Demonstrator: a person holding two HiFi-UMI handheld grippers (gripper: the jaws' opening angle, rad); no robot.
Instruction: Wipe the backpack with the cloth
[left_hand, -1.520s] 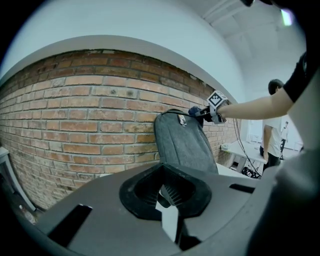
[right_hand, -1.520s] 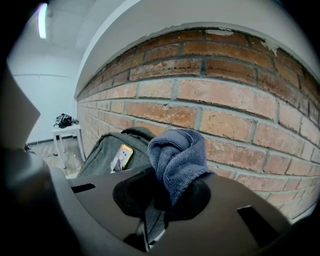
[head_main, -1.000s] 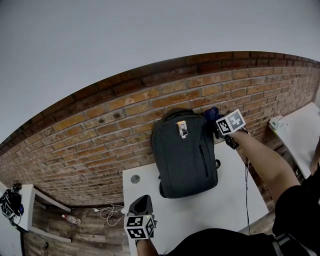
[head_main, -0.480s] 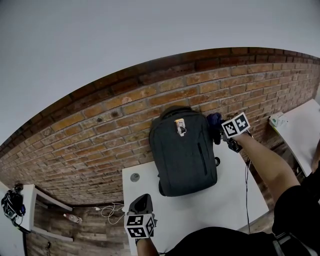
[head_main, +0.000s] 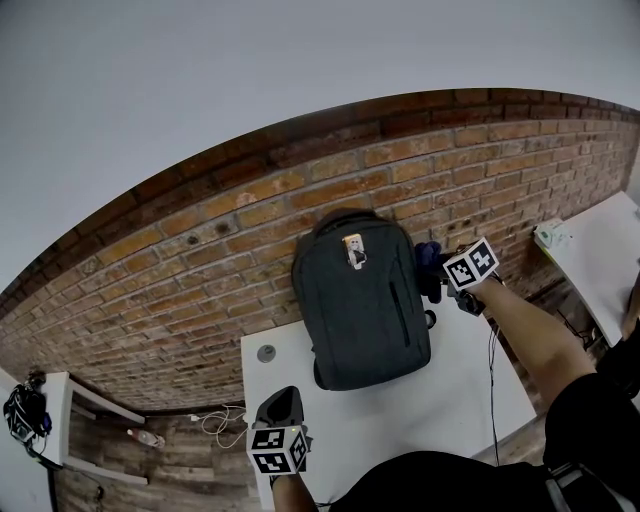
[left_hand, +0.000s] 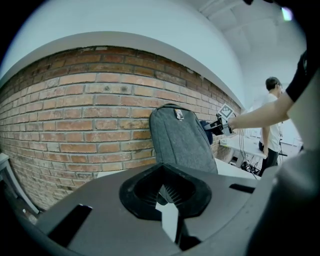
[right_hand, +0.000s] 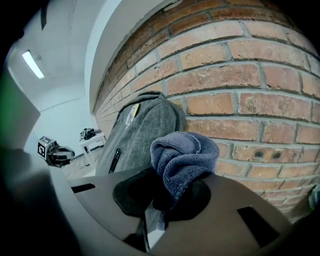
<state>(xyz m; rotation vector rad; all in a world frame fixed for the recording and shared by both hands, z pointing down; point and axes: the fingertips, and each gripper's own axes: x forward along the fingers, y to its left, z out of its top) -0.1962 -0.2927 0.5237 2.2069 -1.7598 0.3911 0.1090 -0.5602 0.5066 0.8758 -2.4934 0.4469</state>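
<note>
White worktop (head_main: 450, 400) runs back to a brick wall (head_main: 200, 270). Nearest, the left gripper (head_main: 283, 405) hovers over the front edge, jaws together on nothing. Farther back, the dark grey backpack (head_main: 360, 310) stands upright against the bricks (front facing out). Just beside its upper right side, the right gripper (head_main: 440, 275) has its jaws clamped on the bunched blue cloth (right_hand: 182, 160).

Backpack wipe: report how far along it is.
Done: the cloth is clamped in the right gripper. In hand: it hangs beside the backpack, on its right, contact unclear. To do: wiping the front panel; the left gripper waits empty by the table.
</note>
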